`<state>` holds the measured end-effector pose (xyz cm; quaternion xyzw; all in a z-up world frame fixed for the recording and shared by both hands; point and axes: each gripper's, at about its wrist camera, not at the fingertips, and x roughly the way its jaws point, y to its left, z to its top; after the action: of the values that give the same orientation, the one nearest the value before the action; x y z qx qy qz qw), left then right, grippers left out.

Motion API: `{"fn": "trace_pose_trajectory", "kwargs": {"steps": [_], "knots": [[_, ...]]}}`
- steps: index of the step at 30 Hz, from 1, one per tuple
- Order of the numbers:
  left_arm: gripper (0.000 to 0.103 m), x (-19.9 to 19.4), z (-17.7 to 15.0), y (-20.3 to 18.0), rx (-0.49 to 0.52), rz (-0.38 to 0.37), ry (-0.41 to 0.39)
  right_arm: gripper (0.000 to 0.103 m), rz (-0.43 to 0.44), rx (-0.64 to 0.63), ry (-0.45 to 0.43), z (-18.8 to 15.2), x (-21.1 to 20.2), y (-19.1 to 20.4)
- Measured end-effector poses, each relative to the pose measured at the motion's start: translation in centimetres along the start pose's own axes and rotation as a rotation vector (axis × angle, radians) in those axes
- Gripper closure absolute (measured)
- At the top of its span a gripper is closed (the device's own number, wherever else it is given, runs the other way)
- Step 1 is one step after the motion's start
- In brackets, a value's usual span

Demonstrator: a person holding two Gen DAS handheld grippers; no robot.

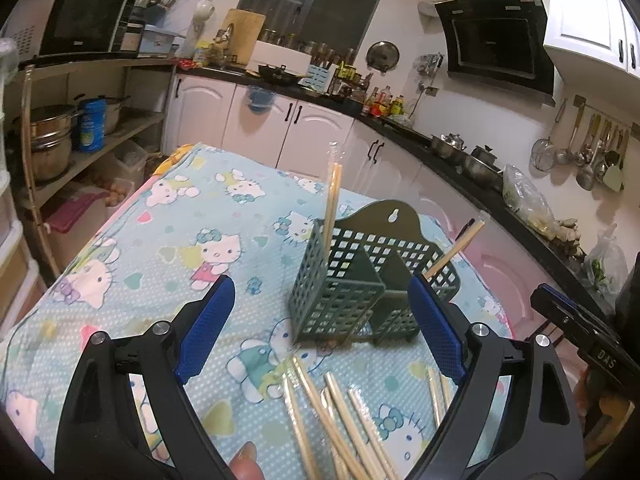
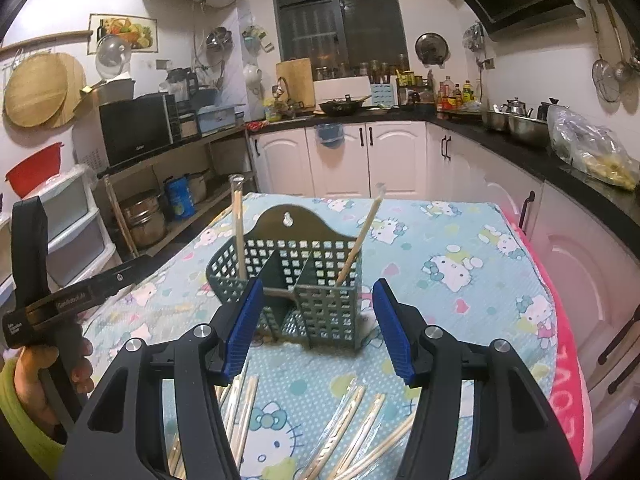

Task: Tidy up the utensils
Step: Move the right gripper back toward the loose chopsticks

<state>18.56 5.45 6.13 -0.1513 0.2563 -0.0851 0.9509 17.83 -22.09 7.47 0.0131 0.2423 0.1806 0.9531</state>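
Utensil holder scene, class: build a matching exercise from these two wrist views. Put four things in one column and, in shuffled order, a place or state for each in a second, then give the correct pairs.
Things
1. utensil holder
2. wrapped chopsticks
3. left gripper
4. tablecloth

Places or states
A. lying loose on the cloth, nearer the cameras than the holder
B. open, nothing between its fingers
C. standing upright, with chopsticks in two compartments
D. covering the table, cartoon cat print

Pairs: 1-C, 2-A, 3-B, 4-D
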Motion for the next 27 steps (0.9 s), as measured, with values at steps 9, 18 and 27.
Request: {"fn": "trace_pose_trajectory", "kwargs": {"steps": [9,18,27], "knots": [[0.015,-0.9,-1.5,1.1,-0.001,0.011,0.037,0.044,0.019,-0.02,0.035,-1.7,0.1,1.6],[0.015,-0.4,-3.3,2.4,0.018,0.061,0.134,0.044,0.039,-0.029,0.078,-3.0,0.8,2.6],[0.015,0.4,-5.5,3.1,0.045,0.082,0.234,0.044,0.061,-0.035,0.124,-4.0,1.9,3.1]]}}
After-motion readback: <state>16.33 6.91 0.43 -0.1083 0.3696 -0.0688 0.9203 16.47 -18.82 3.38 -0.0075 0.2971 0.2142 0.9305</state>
